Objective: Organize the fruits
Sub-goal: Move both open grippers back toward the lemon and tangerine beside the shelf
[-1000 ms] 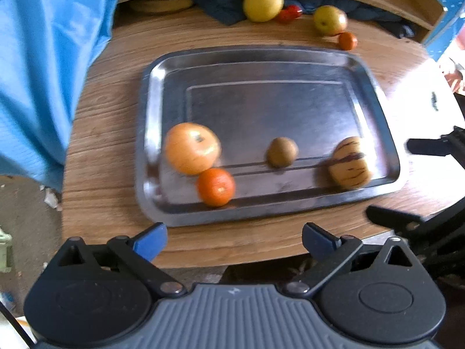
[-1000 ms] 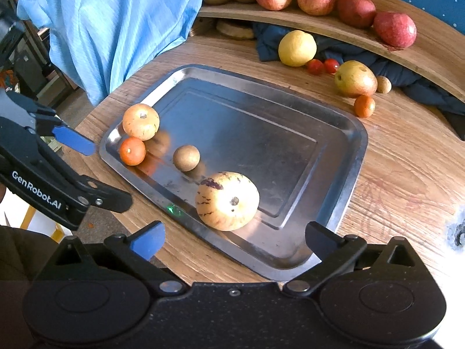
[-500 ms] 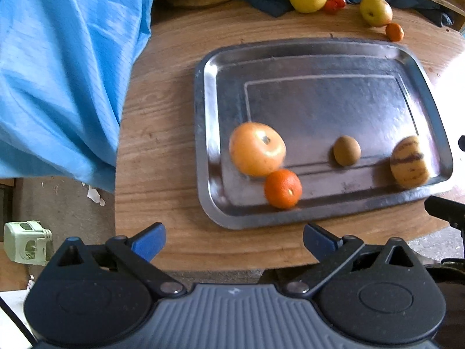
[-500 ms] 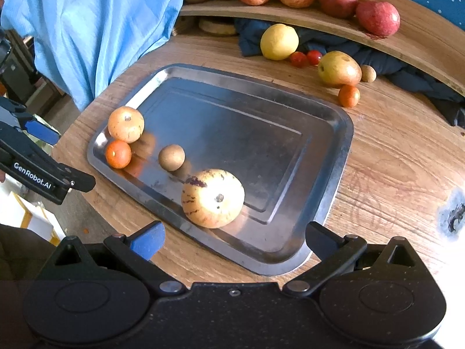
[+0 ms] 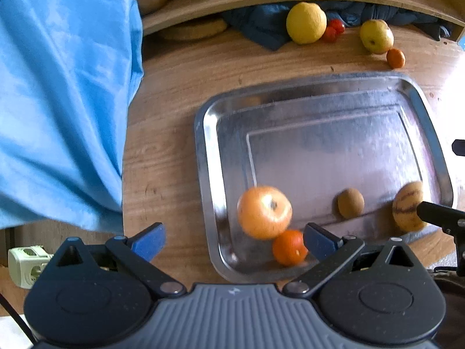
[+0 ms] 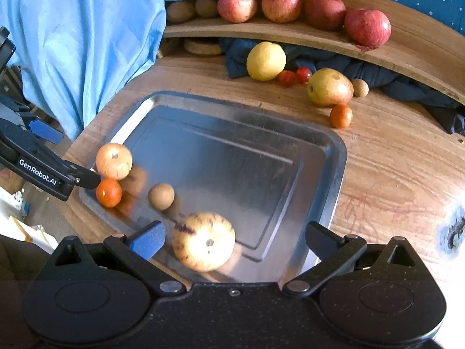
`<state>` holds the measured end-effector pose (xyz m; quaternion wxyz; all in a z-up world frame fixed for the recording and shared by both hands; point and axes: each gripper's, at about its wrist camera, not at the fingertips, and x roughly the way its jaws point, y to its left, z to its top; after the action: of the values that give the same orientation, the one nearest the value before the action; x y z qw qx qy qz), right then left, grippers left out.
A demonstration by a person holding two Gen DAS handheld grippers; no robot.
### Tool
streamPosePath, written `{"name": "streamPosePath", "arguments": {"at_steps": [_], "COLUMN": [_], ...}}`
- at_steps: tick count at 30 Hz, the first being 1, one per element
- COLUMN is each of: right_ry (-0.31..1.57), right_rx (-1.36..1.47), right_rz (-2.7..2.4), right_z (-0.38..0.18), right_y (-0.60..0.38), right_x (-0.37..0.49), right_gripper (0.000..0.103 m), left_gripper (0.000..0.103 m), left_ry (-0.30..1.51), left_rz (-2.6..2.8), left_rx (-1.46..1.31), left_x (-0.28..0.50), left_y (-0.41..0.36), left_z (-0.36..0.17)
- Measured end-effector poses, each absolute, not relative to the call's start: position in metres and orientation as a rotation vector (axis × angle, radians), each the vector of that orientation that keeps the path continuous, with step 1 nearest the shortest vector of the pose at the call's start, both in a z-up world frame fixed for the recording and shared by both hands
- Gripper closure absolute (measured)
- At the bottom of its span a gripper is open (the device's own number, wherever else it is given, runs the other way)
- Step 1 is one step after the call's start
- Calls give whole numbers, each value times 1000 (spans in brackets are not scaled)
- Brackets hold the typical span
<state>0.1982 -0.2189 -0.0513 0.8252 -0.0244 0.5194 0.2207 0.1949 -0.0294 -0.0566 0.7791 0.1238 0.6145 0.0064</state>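
Both my claws, left (image 5: 234, 240) and right (image 6: 234, 239), gape wide, empty. Four fruits sit along the tray's (image 6: 338, 160) near edge; I see the striped melon (image 6: 203, 241) nearest my right claw.

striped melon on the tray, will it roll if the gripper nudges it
Probably. The striped melon is round and sits loose on the smooth metal tray, so a push may send it rolling. The raised rim would likely stop it. It looks firm, so the open right gripper could squeeze it.
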Motion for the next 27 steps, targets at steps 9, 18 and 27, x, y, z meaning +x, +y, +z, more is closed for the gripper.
{"name": "streamPosePath", "arguments": {"at_steps": [9,18,27], "right_ry": [1102,1114,1117], "right_rx": [-35,-17,1], "right_rz": [427,386,319], "right_z": [-52,-57,-59], "right_y": [-218,-219,-221], "right_x": [220,239,253], "right_gripper": [1,1,1], "left_gripper": [1,1,1], "left_ry": [1307,1260,1233], "left_rz": [-31,-60,-129], "left_rx": [285,302,301], "left_x": [229,263,294], "left_y": [-35,-44,-63], "left_z": [-58,-55,-62]}}
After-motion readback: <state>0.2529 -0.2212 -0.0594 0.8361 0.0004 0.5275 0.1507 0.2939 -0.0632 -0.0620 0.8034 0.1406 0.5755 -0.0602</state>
